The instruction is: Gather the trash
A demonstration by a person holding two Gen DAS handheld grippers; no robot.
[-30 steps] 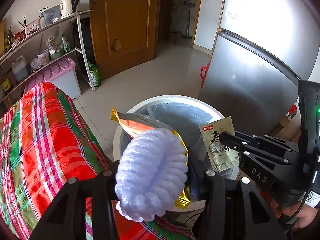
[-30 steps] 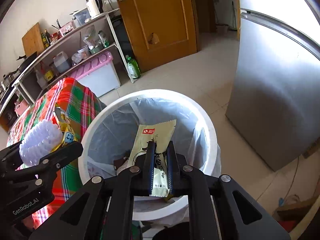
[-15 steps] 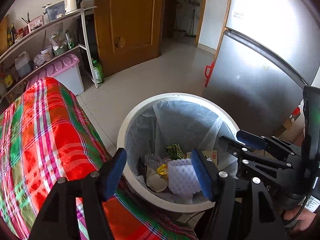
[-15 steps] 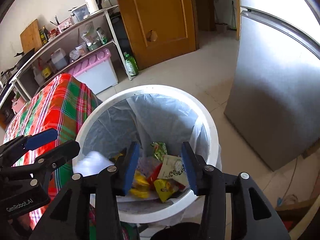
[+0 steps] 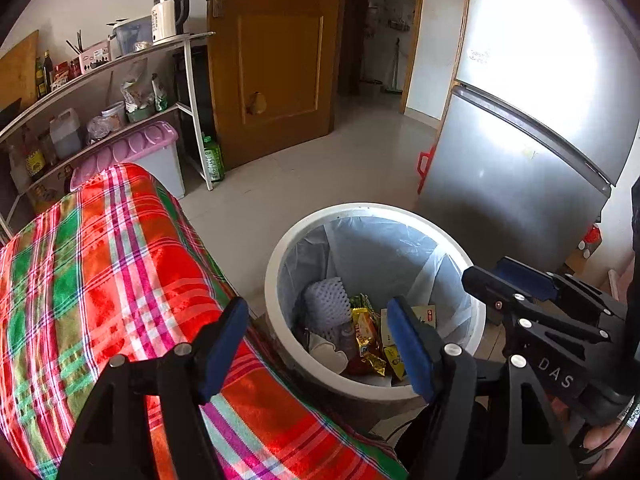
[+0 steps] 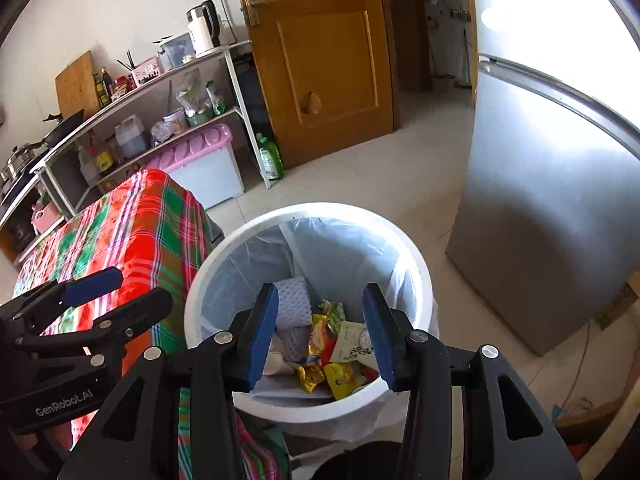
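Both grippers over the trash bin. The left gripper and the right gripper hang above the white bin, jaws spread apart and empty; each has just been opening, and nothing lies between the pads. The bin stands on the floor just beside the plaid-covered desk, which lies at its 9 o'clock in the left wrist view.

The trash lies at the bottom of the lined bin. A lavender foam net sleeve rests at 10 o'clock of the pile. It is judged very light and springy, and it gives under pressure, so a hold across its middle with moderate closure suits it. At the centre, toward 5 o'clock in the right wrist view, lie foil snack wrappers and a pale printed sachet. These are judged thin, limp and slick; a pinch on a flat edge or corner holds better than one on the crumpled body. A pale crumpled piece, possibly paper, sits at 7 o'clock; its material cannot be told. No trash shows on the visible part of the desk.
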